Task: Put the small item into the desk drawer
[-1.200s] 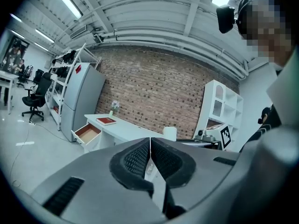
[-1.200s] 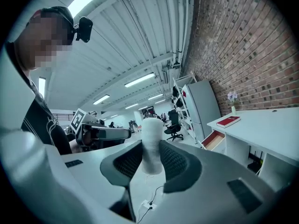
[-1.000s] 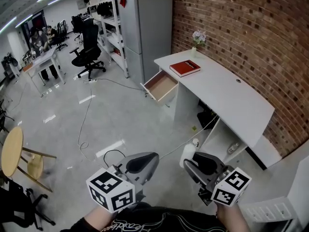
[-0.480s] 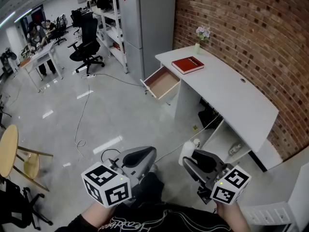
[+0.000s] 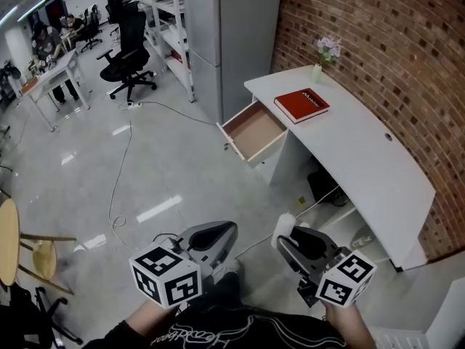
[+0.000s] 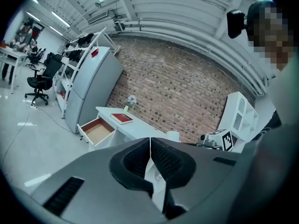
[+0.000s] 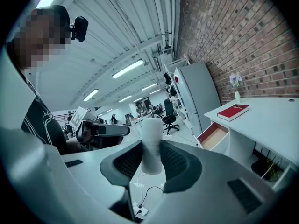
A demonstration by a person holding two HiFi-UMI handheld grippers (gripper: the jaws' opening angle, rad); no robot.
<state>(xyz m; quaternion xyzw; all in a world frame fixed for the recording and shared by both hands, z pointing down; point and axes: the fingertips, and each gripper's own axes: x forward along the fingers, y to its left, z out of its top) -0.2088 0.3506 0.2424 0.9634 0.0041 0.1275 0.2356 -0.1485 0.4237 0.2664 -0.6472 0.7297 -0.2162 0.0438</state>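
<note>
Holding the small white cylinder (image 7: pixel 151 134) upright in my half-closed right claw (image 7: pixel 151 161), left claw (image 6: pixel 150 149) shut and empty, I judge the carry unfinished: the open drawer (image 5: pixel 254 131) below the worktop's (image 5: pixel 349 147) far corner stands well apart, so next I close in and lower it inside.

Ceiling strip lights (image 7: pixel 127 69) wash the room in cool, even light and leave bright glare patches on the glossy floor (image 5: pixel 158 209); soft shadow sits under the white bench (image 5: pixel 363 147). Wide-angle lenses bow the brick wall (image 5: pixel 378 35), and both gripper views darken to black at their corners, foregrounds slightly soft.
</note>
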